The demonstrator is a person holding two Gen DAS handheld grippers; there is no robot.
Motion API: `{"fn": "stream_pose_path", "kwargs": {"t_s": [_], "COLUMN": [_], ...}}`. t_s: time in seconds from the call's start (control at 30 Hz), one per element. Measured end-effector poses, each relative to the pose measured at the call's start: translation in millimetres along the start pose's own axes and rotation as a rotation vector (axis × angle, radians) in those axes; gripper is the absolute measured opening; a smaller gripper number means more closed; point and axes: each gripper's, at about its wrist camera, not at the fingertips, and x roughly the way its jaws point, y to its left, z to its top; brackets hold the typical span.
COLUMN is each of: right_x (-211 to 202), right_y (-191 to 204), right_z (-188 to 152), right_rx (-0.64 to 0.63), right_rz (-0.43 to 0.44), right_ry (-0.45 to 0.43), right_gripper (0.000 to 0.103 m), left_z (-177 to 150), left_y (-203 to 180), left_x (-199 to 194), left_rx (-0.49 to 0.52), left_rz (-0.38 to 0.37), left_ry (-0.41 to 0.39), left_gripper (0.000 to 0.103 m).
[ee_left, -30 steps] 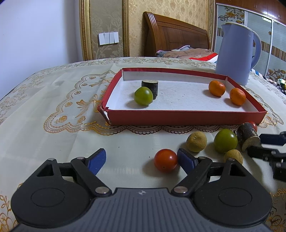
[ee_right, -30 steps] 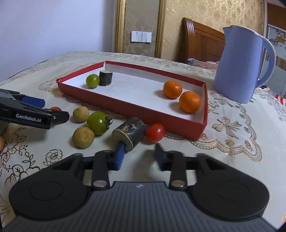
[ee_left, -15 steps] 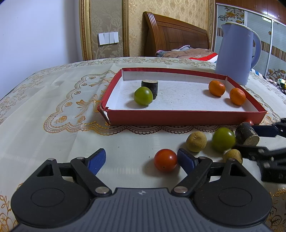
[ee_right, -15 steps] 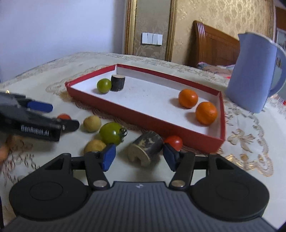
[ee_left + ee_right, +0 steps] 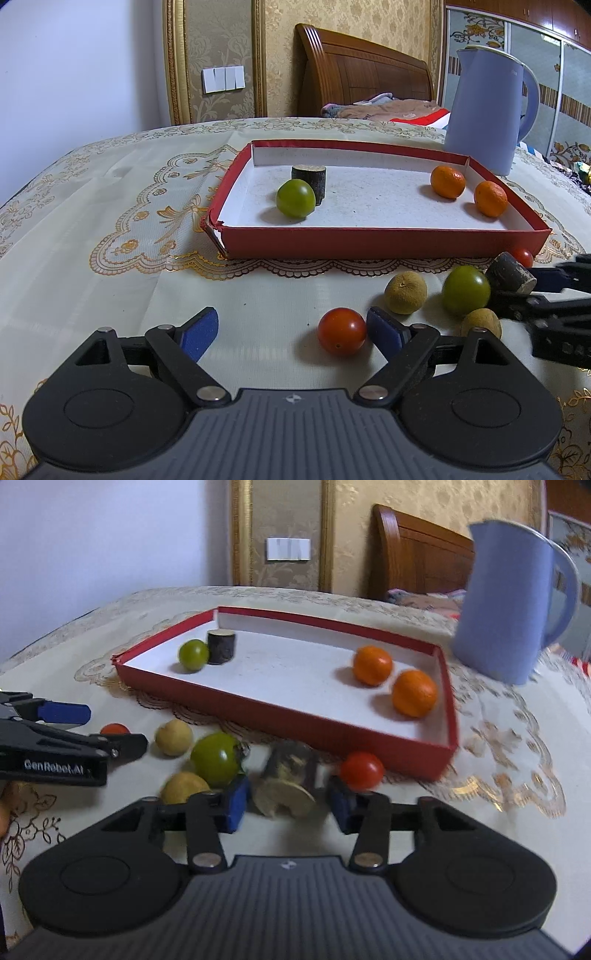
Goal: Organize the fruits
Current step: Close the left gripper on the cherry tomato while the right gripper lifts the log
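Red tray [image 5: 384, 242] holds two oranges [image 5: 447, 181], green fruit [image 5: 296, 199], dark cylinder [image 5: 309, 178].

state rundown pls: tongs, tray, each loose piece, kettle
left tongs: open, empty, red tomato just inside one pad
right tongs: jaws have just been closing around the dark cane stub, lying on its side
red tray: holds two oranges, a green tomato, an upright stub
green tomato: loose on cloth
kettle: upright, lid shut

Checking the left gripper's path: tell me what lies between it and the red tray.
Only bare tablecloth lies between the left gripper and the red tray, in the left wrist view; a red tomato sits by its right finger.
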Motion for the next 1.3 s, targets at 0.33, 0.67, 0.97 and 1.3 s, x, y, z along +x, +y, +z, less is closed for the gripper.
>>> {"fn": "stream_pose_path", "kwargs": {"t_s": [0.33,0.67,0.97,1.3], "right_x": [2.8,2.7,0.8,-1.4], "right_y": [-1.0,-0.2,-0.2,-2.9], "right_z": [0.2,-0.6,-1.7,-2.8], "right_rx": [0.012,0.014,0.021,0.042], "right_rz": [-0.009,-0.014,-0.021,-0.021], "right_ry": [-0.006,-0.013,-0.02,-0.026], "right_gripper": [0.034,0.034,0.031,0.031], "left_z": [0.0,0.2,0.3,-1.7], "left_y": [-1.4,-0.6,2.9,1.2], "left_x": [0.1,1.3,0.2,-6.4], "left_rx": [0.001,0.0,-0.009,0.01], "left_rz": [-0.003,-0.005,-0.012,-0.045], "left_ry": [0.001,0.005,-0.006,-0.032], "left_gripper": [0.09,0.094,0.093,0.056]}}
